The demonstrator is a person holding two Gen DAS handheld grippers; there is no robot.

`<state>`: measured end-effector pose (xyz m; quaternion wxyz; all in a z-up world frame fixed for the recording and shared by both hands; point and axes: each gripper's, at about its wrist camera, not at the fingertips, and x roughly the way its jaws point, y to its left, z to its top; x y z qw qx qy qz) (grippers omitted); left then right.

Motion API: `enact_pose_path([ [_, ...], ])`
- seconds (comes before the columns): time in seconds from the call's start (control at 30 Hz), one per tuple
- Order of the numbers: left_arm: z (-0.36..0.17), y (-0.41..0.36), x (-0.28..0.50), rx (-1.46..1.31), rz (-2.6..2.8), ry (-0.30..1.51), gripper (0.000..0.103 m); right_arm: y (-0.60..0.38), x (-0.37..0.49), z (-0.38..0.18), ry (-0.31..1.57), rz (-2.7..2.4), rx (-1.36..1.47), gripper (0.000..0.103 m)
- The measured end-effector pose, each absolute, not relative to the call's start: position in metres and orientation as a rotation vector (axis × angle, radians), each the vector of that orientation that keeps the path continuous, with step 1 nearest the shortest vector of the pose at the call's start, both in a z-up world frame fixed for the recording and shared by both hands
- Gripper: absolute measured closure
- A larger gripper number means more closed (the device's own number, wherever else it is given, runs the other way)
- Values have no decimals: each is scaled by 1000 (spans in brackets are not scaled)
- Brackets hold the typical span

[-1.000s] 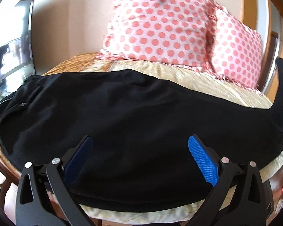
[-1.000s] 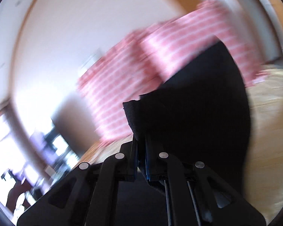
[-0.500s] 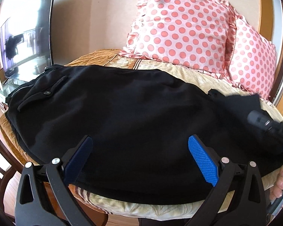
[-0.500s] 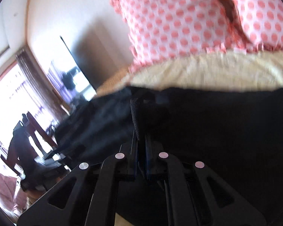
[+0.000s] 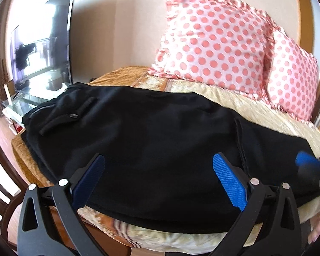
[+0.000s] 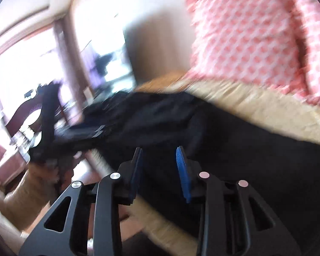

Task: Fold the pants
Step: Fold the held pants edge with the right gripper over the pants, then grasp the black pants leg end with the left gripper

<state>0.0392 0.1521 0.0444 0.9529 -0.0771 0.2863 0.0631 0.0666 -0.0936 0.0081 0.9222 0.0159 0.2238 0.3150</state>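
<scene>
- Nearest in the left wrist view, the left gripper (image 5: 159, 178) is held with its jaws spread wide and nothing between the blue pads (image 5: 229, 182); it hovers over the near edge of the pants (image 5: 143, 140).
- In the right wrist view, the right gripper (image 6: 160, 170) is seen with its jaws partly parted, having just been opening; the black cloth lies beyond the pads and nothing is pinched between them.
- The pants are spread lengthwise across the bed (image 5: 234, 104), waistband and buttoned pocket (image 5: 73, 115) toward the left, with the hem end (image 5: 241, 140) laid back over the leg on the right, so one fold is judged to be down.
- At the right edge of the left wrist view a blurred blue shape is probably the right gripper, though the blur leaves that uncertain.
- The release is best finished by drawing the right gripper straight back and low, so the laid hem is not dragged off its line; the layers should be checked for square edges before the next fold is taken.
- Farther off, two polka-dot pillows (image 5: 215, 40) are propped at the wall, clear of the work.
- Farthest left, a television (image 5: 42, 40) is seen.
</scene>
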Motion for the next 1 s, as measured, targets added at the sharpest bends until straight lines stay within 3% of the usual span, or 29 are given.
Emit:
enact_pose_path([
  [0.2,50,175,33,-214,182,574,2,-54,98,-26,648,570,-81,69],
  [0.3,54,195,26,-229,241,565,2,-36,83,-29,562,523,-216,68],
  [0.57,64,296,11,-463,381,555,2,-50,88,-32,585,602,-95,62],
  [0.63,62,319,12,-546,367,565,2,-57,93,-34,602,603,-57,54],
  [0.83,42,370,27,-794,259,632,3,-56,91,-33,601,608,-64,53],
  [0.93,41,376,29,-833,254,607,4,-55,90,-33,599,609,-65,52],
  [1.0,45,377,30,-840,253,590,11,-56,91,-33,596,608,-66,52],
])
